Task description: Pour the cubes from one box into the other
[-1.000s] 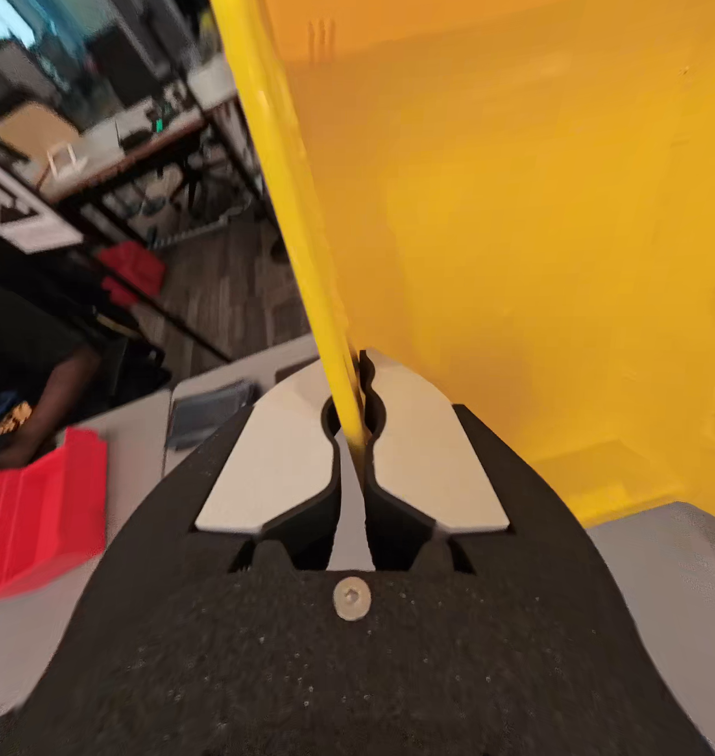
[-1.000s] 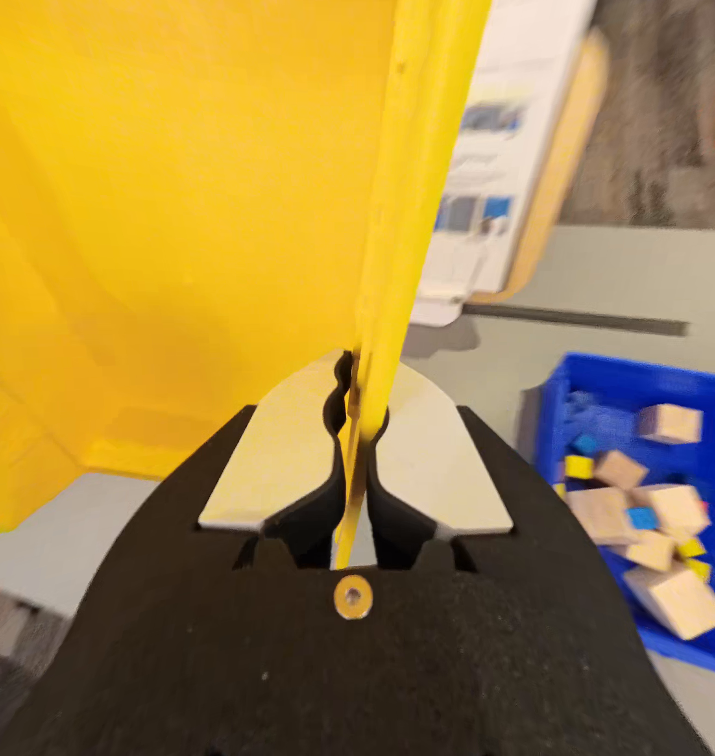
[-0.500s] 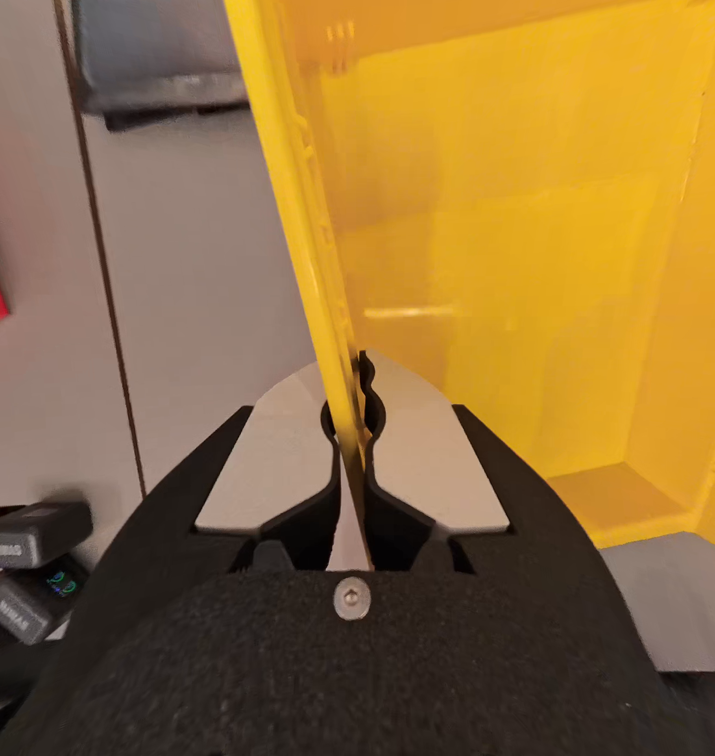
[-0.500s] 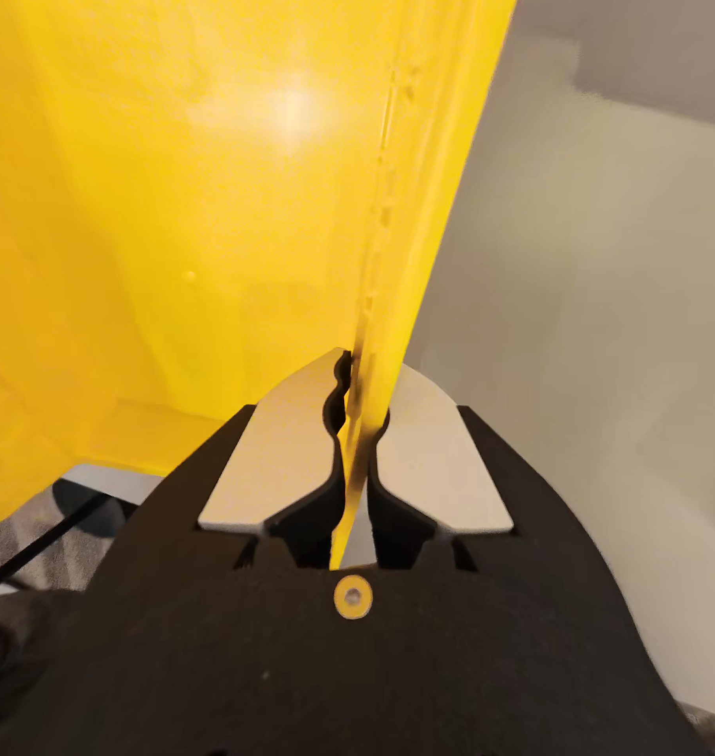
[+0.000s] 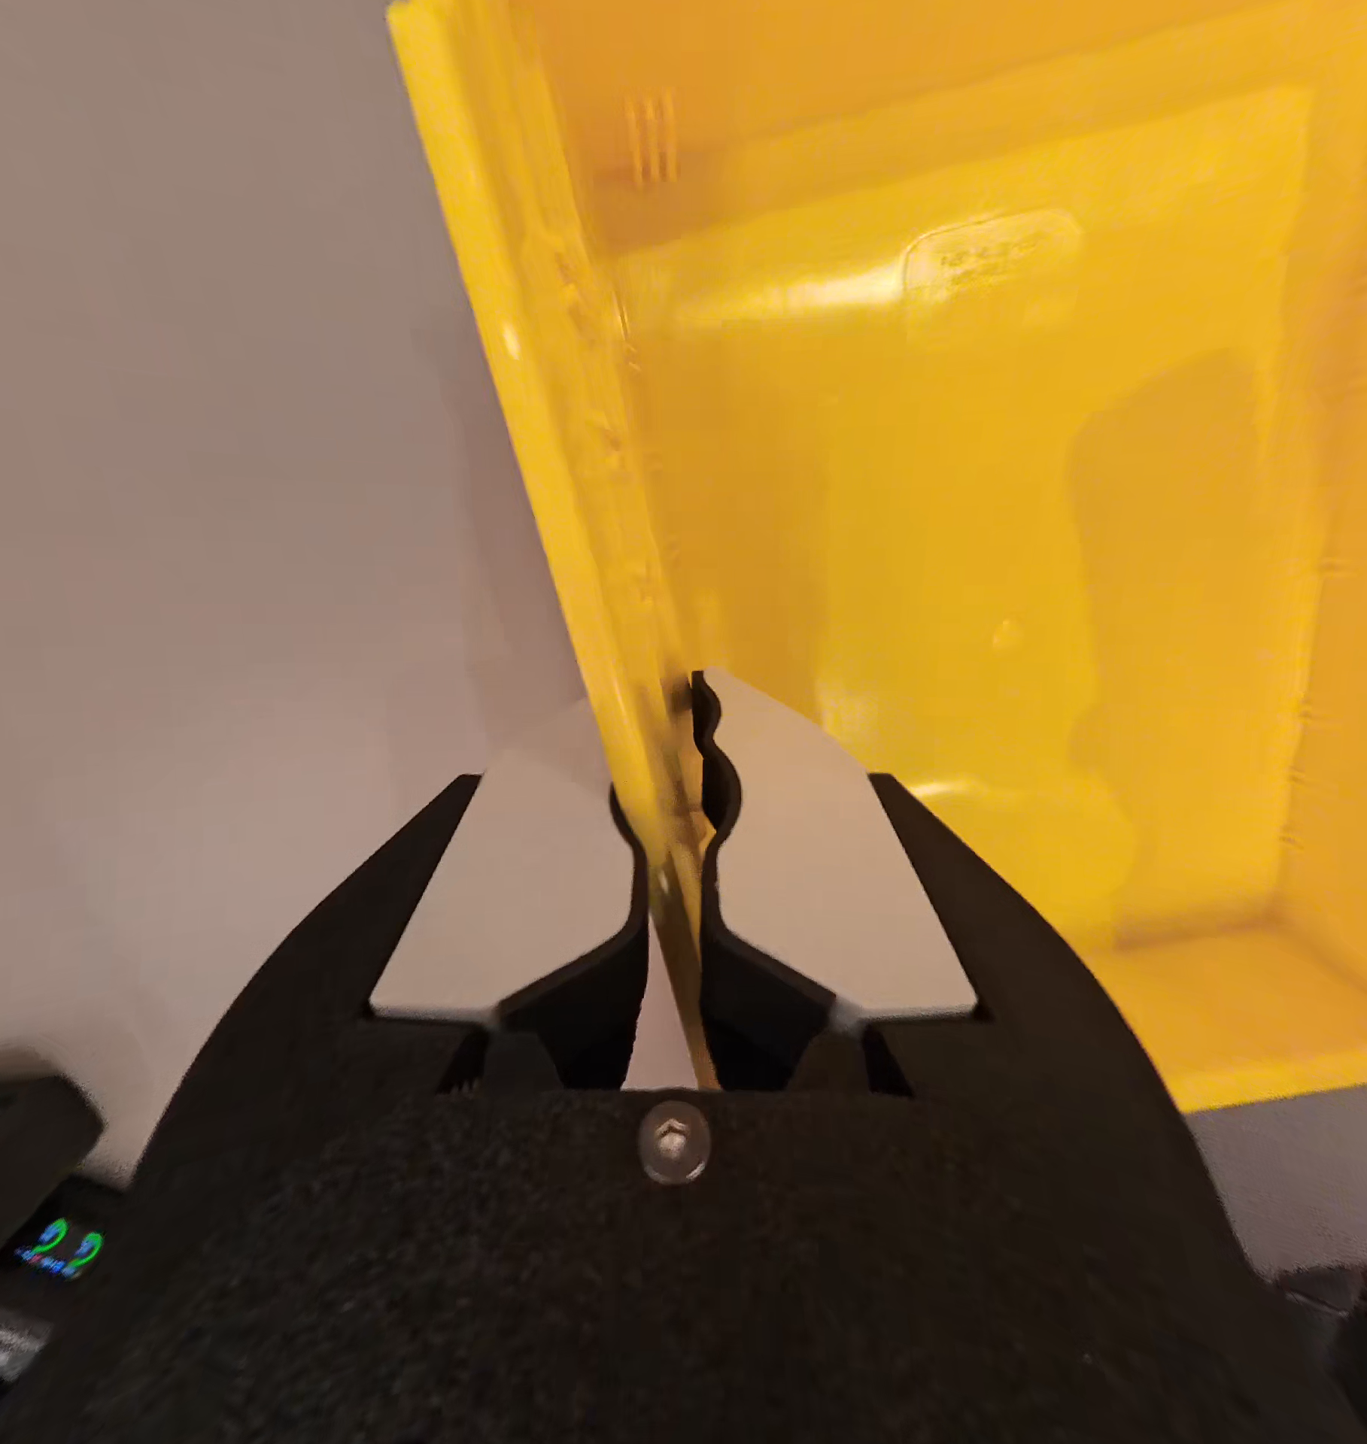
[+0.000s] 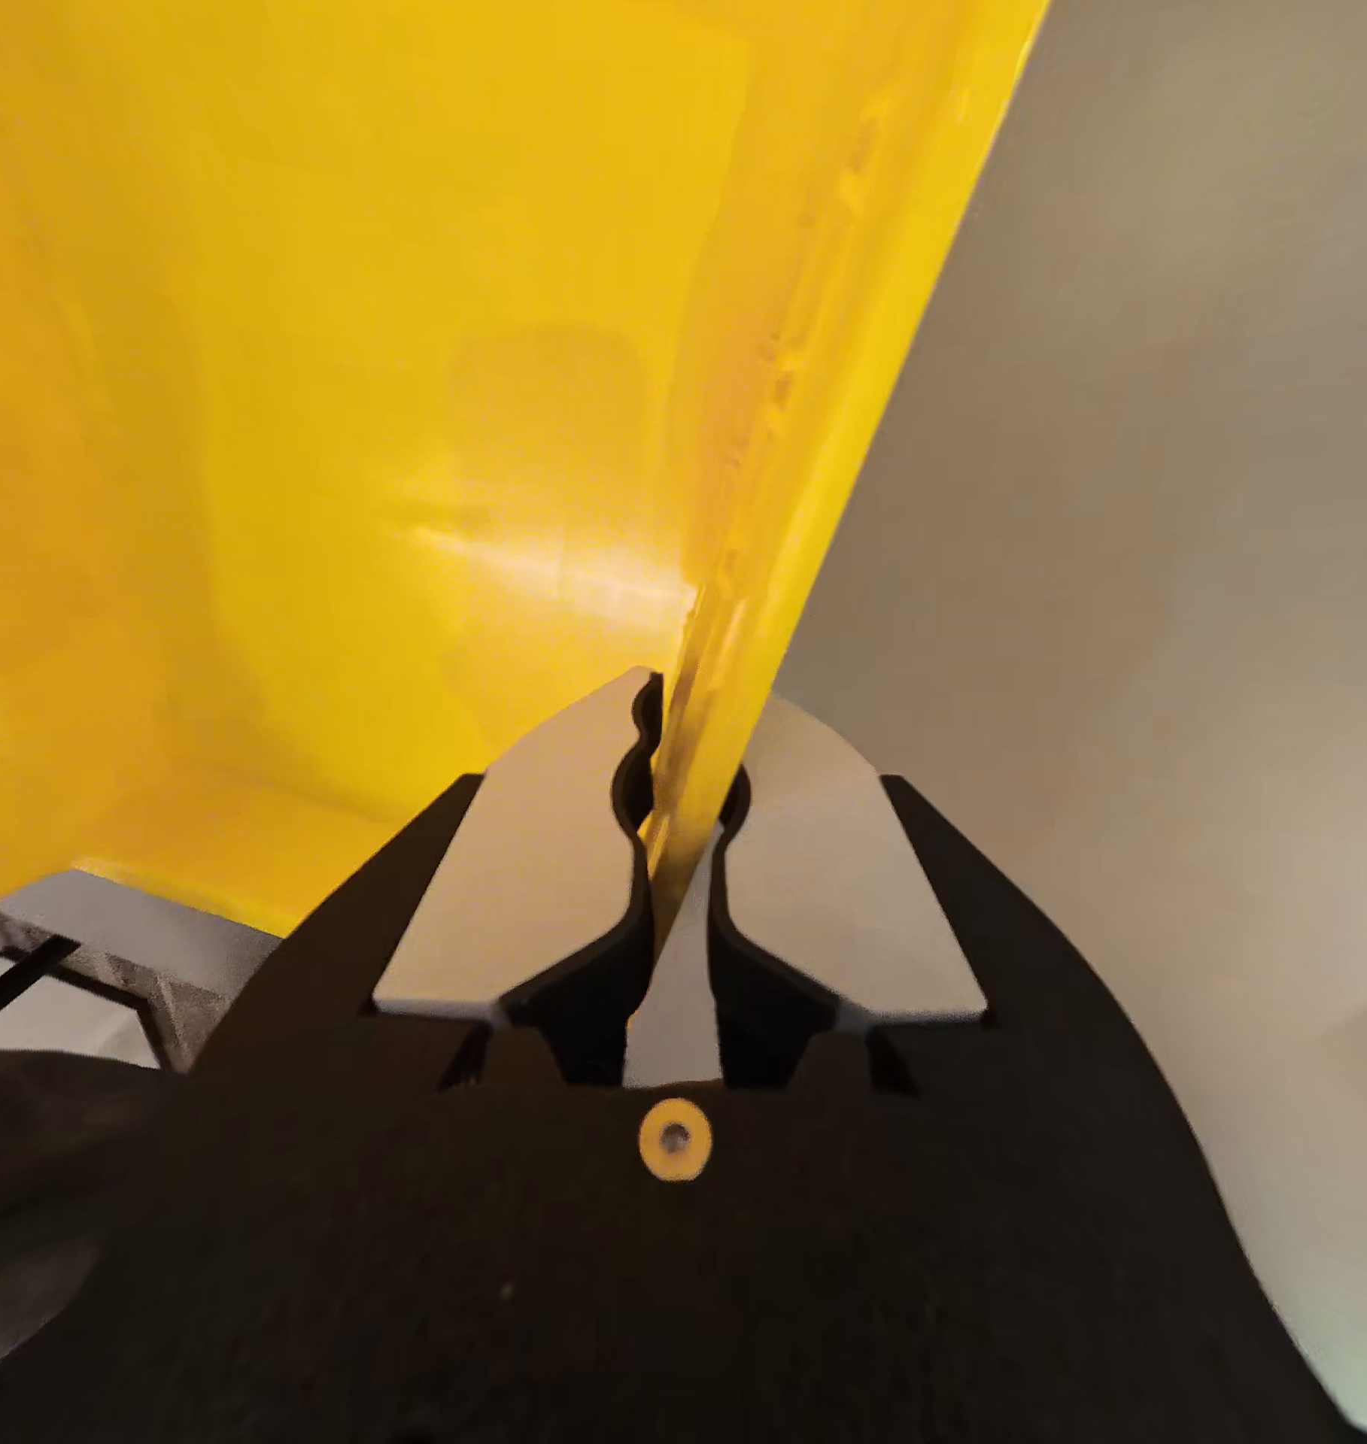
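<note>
the yellow box hangs between both tools – left hand-held gripper clenched on its left wall, right hand-held gripper clenched on its right wall – interior showing no cubes, so neither side is nearer; the other box is out of view.

The yellow box blocks the inner side of each hand-held gripper; outward, bare pale surface lies open, with dark devices at the left view's lower corner
</note>
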Demonstrator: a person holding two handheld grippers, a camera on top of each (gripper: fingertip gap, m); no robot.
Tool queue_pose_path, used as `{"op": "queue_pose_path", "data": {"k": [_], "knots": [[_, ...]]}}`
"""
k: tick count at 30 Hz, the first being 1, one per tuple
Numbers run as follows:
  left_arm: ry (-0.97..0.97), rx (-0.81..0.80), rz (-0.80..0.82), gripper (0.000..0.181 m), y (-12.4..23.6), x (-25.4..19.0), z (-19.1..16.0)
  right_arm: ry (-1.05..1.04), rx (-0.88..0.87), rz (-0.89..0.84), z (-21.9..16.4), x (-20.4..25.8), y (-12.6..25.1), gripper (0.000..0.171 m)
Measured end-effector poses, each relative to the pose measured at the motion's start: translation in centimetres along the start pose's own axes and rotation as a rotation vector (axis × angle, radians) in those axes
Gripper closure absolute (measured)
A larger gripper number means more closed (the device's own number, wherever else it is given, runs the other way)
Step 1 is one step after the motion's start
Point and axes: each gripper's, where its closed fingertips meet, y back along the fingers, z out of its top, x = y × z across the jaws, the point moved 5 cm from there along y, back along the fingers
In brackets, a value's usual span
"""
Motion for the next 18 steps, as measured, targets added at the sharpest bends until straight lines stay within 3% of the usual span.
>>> {"op": "queue_pose_path", "data": {"k": [3, 6, 8, 13, 18], "knots": [[0.051, -0.050, -0.026, 0.161, 0.1, 0.0, 0.0, 0.010, -0.030, 0.104, -0.1, 0.1, -0.1, 0.144], [0.043, -0.079, 0.028, 0.134, 2.3, 0.4, -0.5, 0.034, -0.069, 0.198, -0.8, -0.2, 0.9, 0.140], [0.046, -0.134, 0.051, 0.125, 4.9, 0.5, -0.9, 0.095, -0.160, 0.228, -1.3, -0.7, 2.8, 0.139], [0.095, -0.552, -0.089, 0.122, 13.6, -3.0, -2.6, 0.317, -0.629, 0.131, -4.8, -3.5, 12.0, 0.139], [0.071, -0.951, -0.296, 0.116, 18.4, -9.0, -8.4, 0.424, -0.957, 0.022, -14.8, -9.5, 18.9, 0.133]]}}
